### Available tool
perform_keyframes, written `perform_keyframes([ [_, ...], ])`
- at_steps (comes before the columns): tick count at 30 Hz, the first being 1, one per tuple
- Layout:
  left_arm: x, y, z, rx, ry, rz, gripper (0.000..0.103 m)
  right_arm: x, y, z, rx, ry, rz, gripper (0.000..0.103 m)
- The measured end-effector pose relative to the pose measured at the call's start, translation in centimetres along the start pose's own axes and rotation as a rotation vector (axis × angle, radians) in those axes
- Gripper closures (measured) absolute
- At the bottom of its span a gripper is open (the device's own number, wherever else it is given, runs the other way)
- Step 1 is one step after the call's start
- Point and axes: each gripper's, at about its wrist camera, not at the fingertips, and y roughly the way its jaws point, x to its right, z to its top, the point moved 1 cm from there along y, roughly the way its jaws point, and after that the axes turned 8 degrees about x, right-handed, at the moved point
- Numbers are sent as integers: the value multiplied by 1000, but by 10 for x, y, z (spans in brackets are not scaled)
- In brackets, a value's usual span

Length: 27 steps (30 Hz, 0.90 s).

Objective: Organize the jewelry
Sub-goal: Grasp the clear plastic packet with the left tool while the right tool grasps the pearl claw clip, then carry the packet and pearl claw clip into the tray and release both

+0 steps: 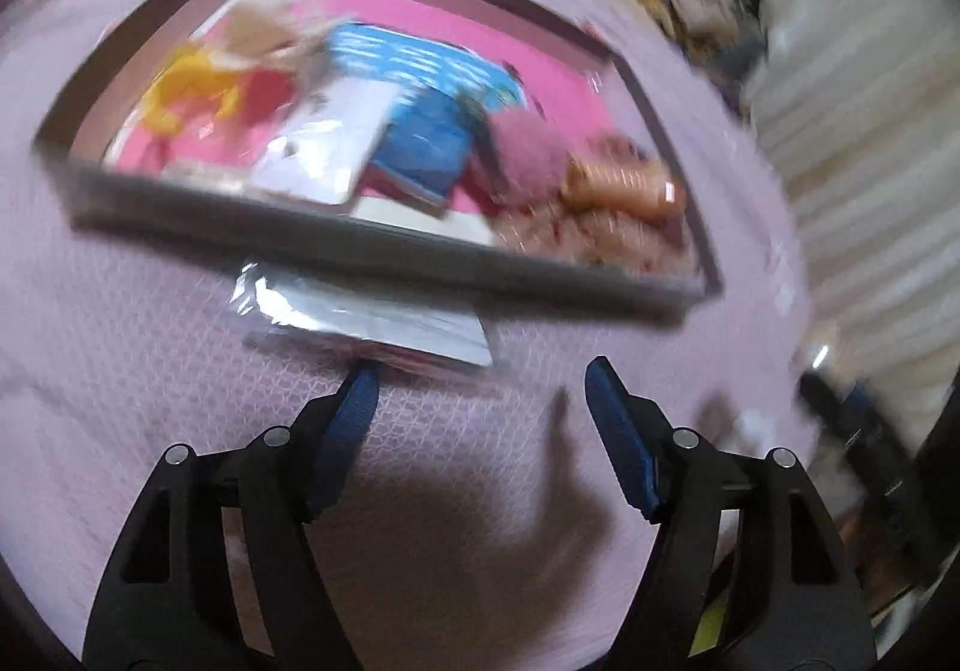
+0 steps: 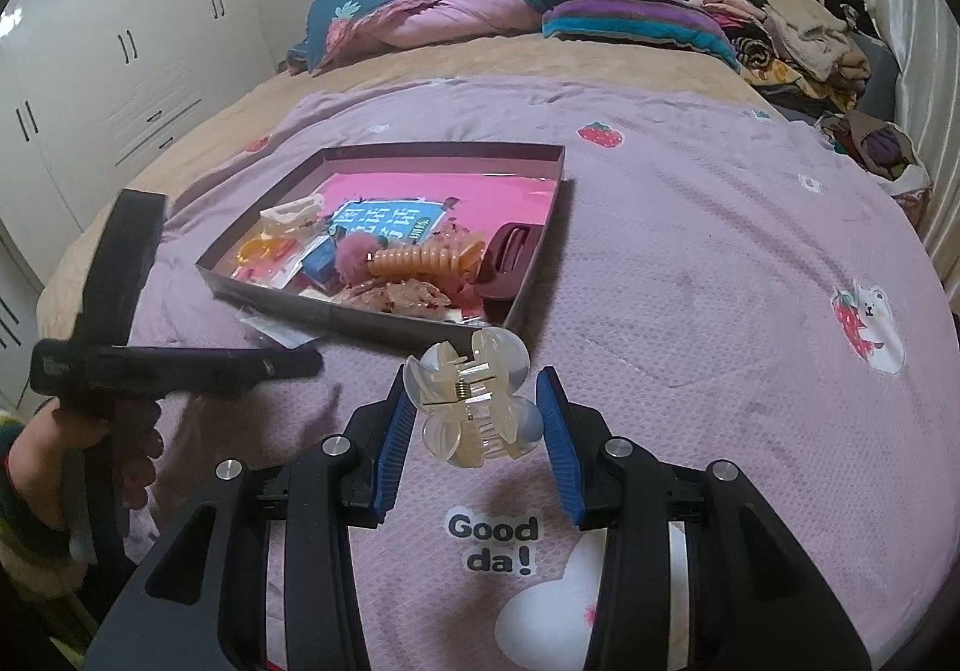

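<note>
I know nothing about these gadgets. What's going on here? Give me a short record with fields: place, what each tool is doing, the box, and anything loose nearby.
Place: a bed with a lilac blanket
Right gripper: shut on a clear hair claw clip
Left gripper: open, nothing between its fingers
Box: shallow, pink inside, holding hair clips, a spiral tie and packets
Loose nearby: a clear plastic packet on the blanket, against the box's near wall

The lilac bedspread (image 2: 690,263) reads "Good da!"; the blue card (image 2: 384,218) in the tray bears Chinese characters, unreadable
</note>
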Motion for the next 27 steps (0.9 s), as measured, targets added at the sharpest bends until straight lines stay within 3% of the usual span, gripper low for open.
perform_keyframes([
  [1,-6,-1,0,9,-51,-13,46,0,0,0,0,-1,-3,63],
  [2,-12,-2,1,18,-89,-11,58,1,0,0,1,-3,-5,63],
  [5,-24,1,1,27,-165,-27,68,1,2,-1,2,-1,-5,63],
  [12,-28,-11,-4,20,-131,-40,73,-6,8,-3,-13,-21,5,64],
  [18,-29,-32,-8,-1,-39,-34,74,-18,7,3,-8,-48,14,64],
  [27,-30,-74,-8,65,103,34,74,-49,7,23,21,-101,46,64],
])
